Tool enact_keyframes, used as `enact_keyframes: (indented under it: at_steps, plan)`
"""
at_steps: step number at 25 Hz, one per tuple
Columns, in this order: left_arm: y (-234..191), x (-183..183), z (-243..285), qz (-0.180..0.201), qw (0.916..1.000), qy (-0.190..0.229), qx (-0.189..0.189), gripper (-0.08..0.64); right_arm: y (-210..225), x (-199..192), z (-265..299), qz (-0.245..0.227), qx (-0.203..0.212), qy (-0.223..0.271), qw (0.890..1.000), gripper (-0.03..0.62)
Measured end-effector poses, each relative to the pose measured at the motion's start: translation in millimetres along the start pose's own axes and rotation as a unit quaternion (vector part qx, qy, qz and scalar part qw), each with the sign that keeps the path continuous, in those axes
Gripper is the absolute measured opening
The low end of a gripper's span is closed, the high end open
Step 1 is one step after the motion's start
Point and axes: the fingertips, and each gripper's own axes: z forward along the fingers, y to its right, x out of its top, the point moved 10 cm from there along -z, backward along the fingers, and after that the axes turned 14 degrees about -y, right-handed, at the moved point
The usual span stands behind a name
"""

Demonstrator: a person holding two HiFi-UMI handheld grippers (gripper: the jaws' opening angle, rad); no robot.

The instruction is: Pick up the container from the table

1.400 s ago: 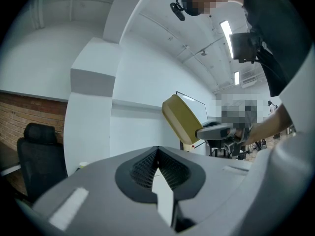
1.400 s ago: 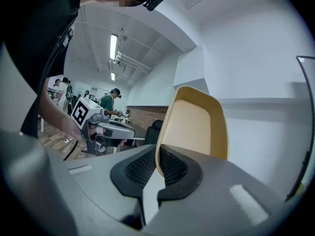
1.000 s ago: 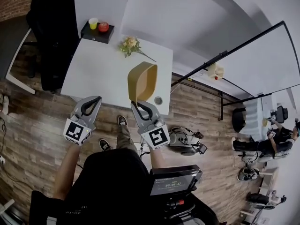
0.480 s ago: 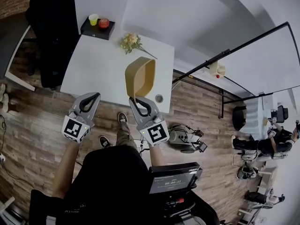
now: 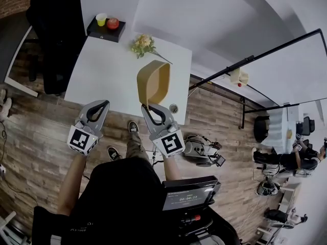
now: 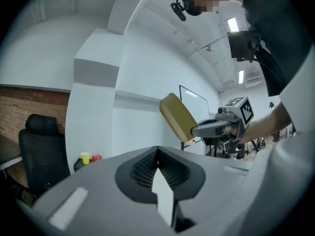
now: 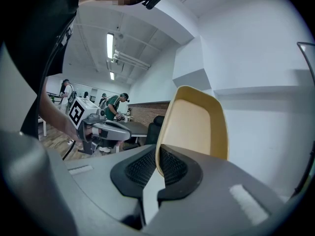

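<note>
Edged slightly up the head view since a second ago, container (image 5: pixel 153 83) and both grippers together; tilt and grip unchanged. Held in the air over the near right part of the table (image 5: pixel 102 70), clear of the top. Long axis slanting up and away from the right gripper (image 5: pixel 148 107) fingertips, far end highest. Mouth turned back and upward, inside wall showing in both the head view and the right gripper view; base turned away. Right fingers pinching the rim wall at the container's near end, one pad on each side of it. Left gripper (image 5: pixel 105 103) pressed together on nothing, level, well to the left of the right fingers.

Near edge of the table passing close by both sets of fingertips. Bare white top ahead of the left fingers and to the left of the container. Flowers (image 5: pixel 143 46) beyond the container's far end, apart from it. Tray (image 5: pixel 104 34) with a cup (image 5: pixel 101 20) and a red thing (image 5: pixel 113 23) at the far corner, well ahead of the left fingers. Chair (image 5: pixel 53 40) off the table's left side.

Table top beneath the container hidden by it. Small round thing (image 5: pixel 172 108) just right of the right fingertips, too small to name. Only the container's outer side shown in the left gripper view, nearly edge-on.
</note>
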Motion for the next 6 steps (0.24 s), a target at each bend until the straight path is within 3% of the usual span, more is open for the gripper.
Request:
enact_keyframes:
  at_steps: [6]
  plan:
    - [-8.9, 1.9, 18.9, -0.006, 1.0, -0.006, 0.004, -0.002, 19.4, -2.3, 12.6, -0.004, 0.006, -0.007, 1.0, 0.028]
